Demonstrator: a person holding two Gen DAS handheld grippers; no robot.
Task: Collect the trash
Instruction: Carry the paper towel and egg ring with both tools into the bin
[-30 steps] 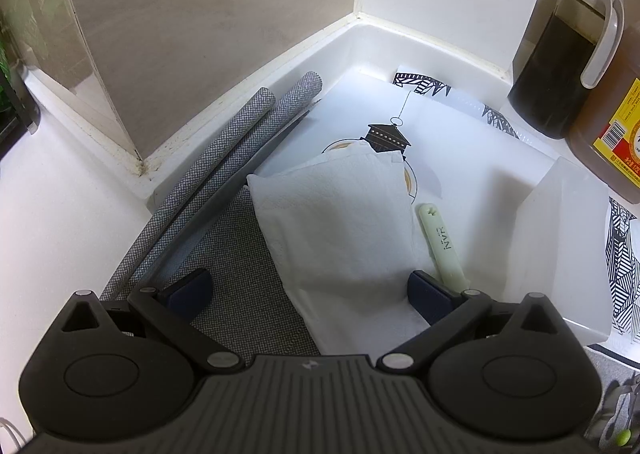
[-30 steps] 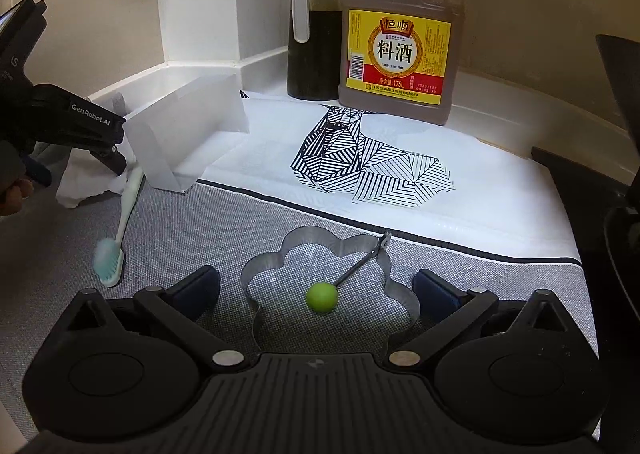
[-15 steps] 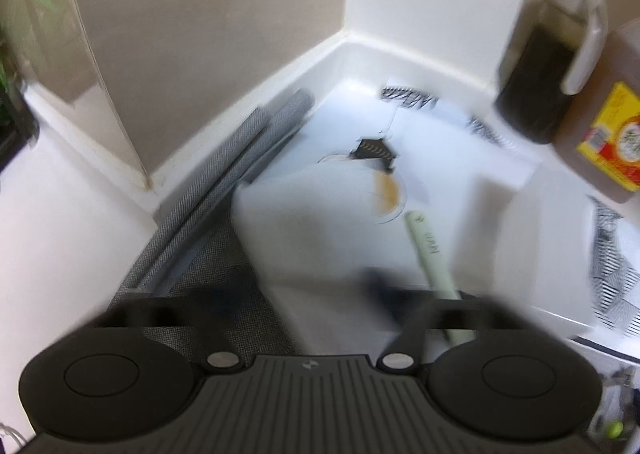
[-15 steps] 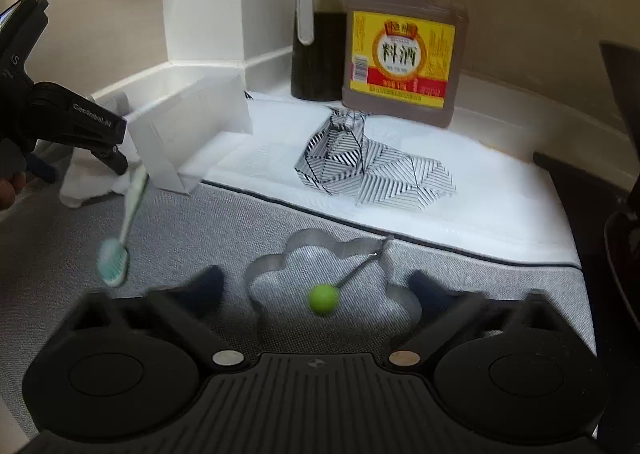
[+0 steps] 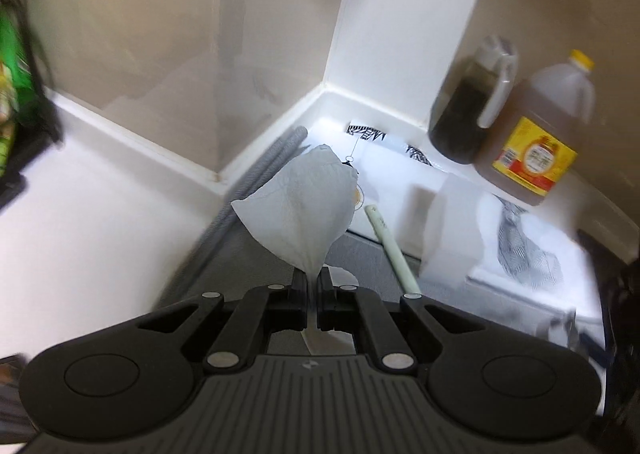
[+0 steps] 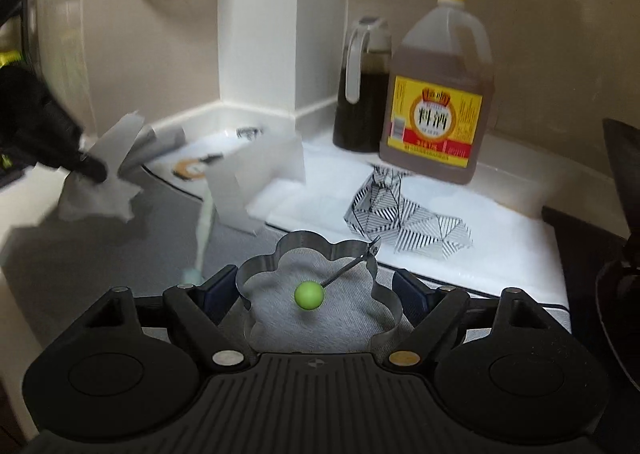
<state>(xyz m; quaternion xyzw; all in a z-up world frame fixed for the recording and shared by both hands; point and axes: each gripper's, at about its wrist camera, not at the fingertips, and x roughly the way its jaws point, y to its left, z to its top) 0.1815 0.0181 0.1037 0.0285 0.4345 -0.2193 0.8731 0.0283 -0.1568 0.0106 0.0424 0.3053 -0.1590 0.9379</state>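
Note:
My left gripper [image 5: 313, 286] is shut on a crumpled white paper napkin [image 5: 304, 210], which fans out ahead of the fingers above the grey mat [image 5: 360, 258]. In the right wrist view the same napkin [image 6: 100, 194] hangs from the left gripper [image 6: 94, 172] at the far left, lifted off the counter. My right gripper [image 6: 318, 290] is open, its fingers on either side of a flower-shaped metal egg ring [image 6: 320, 286] with a green knob [image 6: 309, 295]. It touches nothing.
A pale green toothbrush [image 5: 394, 246] lies on the mat by a bent white card [image 5: 456, 226]. A dark jug [image 6: 362, 94] and an amber bottle with a yellow label [image 6: 438, 106] stand at the back wall. Rolled grey mats [image 5: 256, 182] line the left corner.
The left gripper shut on the napkin and lifted it off the counter, pulling back and up. The right gripper rose slightly and stays open over the egg ring.

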